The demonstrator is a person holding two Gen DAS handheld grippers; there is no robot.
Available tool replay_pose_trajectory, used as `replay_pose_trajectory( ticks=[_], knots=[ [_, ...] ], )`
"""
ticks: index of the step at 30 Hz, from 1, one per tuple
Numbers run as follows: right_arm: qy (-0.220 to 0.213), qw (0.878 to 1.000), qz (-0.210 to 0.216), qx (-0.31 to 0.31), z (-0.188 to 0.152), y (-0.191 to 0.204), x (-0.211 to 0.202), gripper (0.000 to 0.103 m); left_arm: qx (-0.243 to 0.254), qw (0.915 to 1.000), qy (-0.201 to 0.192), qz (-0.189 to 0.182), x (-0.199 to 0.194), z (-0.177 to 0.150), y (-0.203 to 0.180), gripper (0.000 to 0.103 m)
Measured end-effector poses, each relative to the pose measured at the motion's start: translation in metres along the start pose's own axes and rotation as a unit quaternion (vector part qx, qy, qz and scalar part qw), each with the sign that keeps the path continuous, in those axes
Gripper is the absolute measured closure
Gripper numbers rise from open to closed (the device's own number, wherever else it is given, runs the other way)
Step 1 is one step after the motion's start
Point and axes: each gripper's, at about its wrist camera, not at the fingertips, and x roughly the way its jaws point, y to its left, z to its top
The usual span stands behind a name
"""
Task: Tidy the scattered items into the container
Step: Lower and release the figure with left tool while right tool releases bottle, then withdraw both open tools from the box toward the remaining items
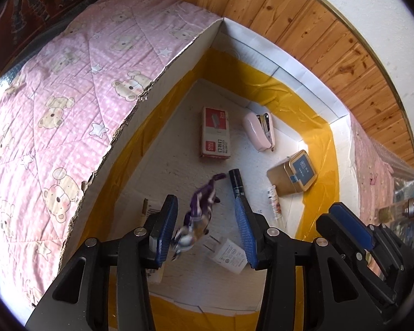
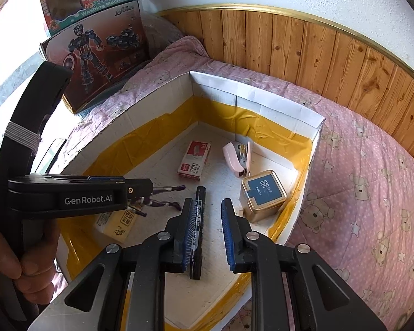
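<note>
You had one white cardboard box [image 2: 276, 104] on the pink quilt [image 2: 372, 165], holding one gold tin [image 2: 263, 193], one staple box [image 2: 193, 160], one pink stapler [image 2: 236, 157], one black marker [image 2: 197, 226] and one purple figure [image 1: 198, 212]. Your left gripper [image 1: 207, 231] stood spread around the figure, pads clear; your right gripper [image 2: 207, 234] was parted, empty.

A purple toy figure [image 1: 200, 212] hangs between the left gripper's [image 1: 207, 231] parted fingers above the cardboard box [image 1: 162, 82].
</note>
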Motion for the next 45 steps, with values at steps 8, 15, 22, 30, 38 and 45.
replay_pose_trajectory(
  ticks=[8,15,22,30,38,45],
  knots=[
    [0.000,1.000,0.009,0.002,-0.001,0.003,-0.003,0.082,0.014,0.9997,-0.013,0.012,-0.007,-0.001,-0.010,0.057],
    [0.002,1.000,0.016,0.004,-0.003,0.004,-0.006,0.082,0.022,0.9994,-0.018,0.021,-0.012,-0.004,-0.014,0.057],
    [-0.002,1.000,0.022,0.003,-0.004,0.006,-0.015,0.082,0.023,0.9992,-0.023,0.024,-0.018,-0.008,-0.021,0.057],
    [-0.008,0.997,0.070,0.037,-0.009,-0.003,-0.030,0.082,0.015,0.9990,-0.041,0.011,-0.038,-0.015,-0.035,0.057],
    [-0.025,0.994,0.080,0.066,-0.018,-0.030,-0.056,0.081,0.015,0.9982,-0.058,-0.007,-0.056,-0.027,-0.060,0.057],
    [-0.040,0.993,0.058,0.091,-0.028,-0.069,-0.081,0.081,0.038,0.9961,-0.065,-0.046,-0.066,-0.044,-0.096,0.057]
  ],
)
